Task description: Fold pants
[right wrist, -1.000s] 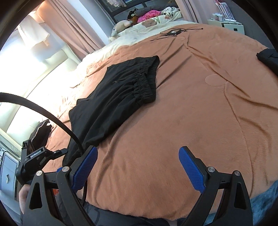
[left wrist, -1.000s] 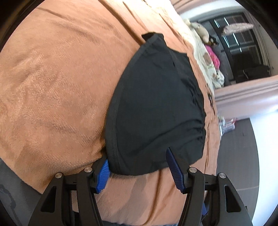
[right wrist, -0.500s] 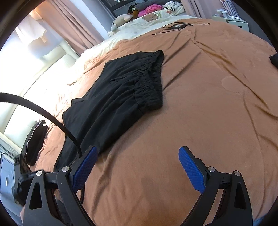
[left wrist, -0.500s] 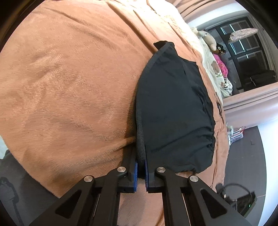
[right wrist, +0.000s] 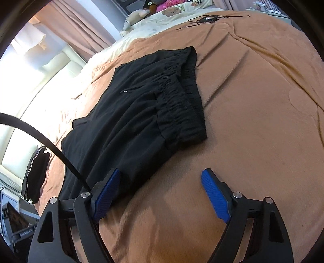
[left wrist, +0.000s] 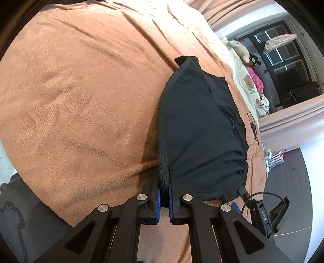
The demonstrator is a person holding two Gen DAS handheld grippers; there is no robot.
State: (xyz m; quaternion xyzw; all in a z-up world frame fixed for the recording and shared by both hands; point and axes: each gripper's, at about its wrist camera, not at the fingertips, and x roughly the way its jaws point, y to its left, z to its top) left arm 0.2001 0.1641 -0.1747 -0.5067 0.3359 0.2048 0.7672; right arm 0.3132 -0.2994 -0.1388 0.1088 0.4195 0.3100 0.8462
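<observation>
Black pants (left wrist: 200, 129) lie flat on a brown blanket (left wrist: 81, 97) over a bed. In the left wrist view my left gripper (left wrist: 164, 199) is shut on the pants' near hem edge, at the bed's near side. In the right wrist view the pants (right wrist: 137, 117) stretch from the gathered waistband (right wrist: 182, 105) at the far right down to the leg end at the near left. My right gripper (right wrist: 162, 194) is open, low over the blanket, its left finger (right wrist: 105, 196) at the pants' near edge.
A folded dark garment (right wrist: 35, 174) lies at the bed's left edge. A cable and small device (right wrist: 204, 19) lie on the far blanket. Soft toys and pillows (right wrist: 154, 10) sit at the bed's head. A dark cable (right wrist: 40, 139) crosses the right wrist view.
My left gripper shut on the pants' hem edge and still holds it. My right gripper, still open, moved closer to the pants' near edge.
</observation>
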